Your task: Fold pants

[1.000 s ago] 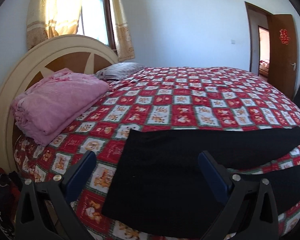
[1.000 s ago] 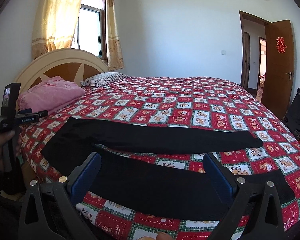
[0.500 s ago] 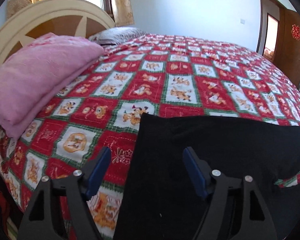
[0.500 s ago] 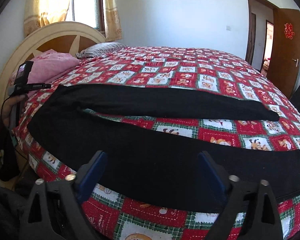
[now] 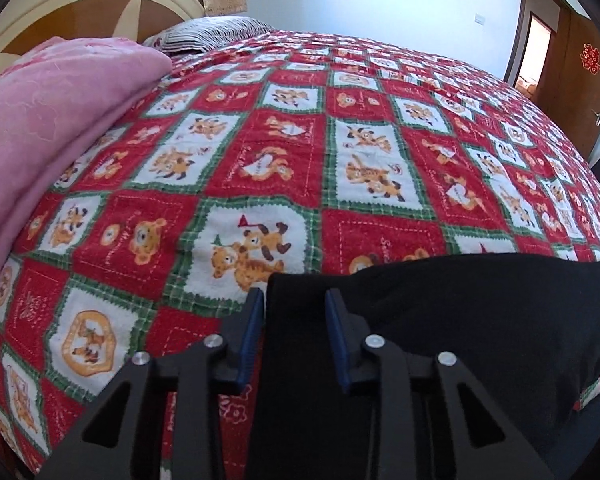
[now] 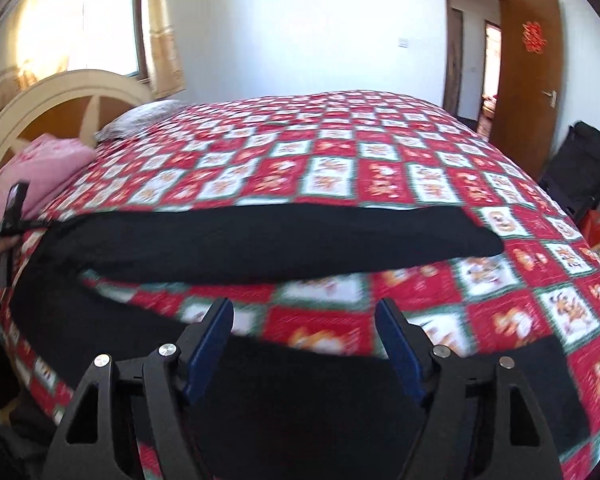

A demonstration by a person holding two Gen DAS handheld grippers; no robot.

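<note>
Black pants (image 6: 260, 240) lie spread flat across the near side of the bed, waist at the left, two legs running right. In the left wrist view my left gripper (image 5: 294, 304) straddles the far left corner of the waistband (image 5: 440, 320), its jaws partly closed with a narrow gap around the cloth edge. In the right wrist view my right gripper (image 6: 304, 320) is open, low over the near leg (image 6: 300, 400), with the far leg beyond it. The left gripper and the hand holding it also show at that view's left edge (image 6: 12, 212).
The bed carries a red, white and green patchwork quilt (image 5: 340, 140). A folded pink blanket (image 5: 52, 120) and a striped pillow (image 5: 208, 32) lie by the headboard (image 6: 60, 100). A black bag (image 6: 580, 172) stands by the open door at the right.
My left gripper has moved in and down to the waistband corner and narrowed its jaws around it. My right gripper has dropped closer to the near leg and narrowed somewhat.
</note>
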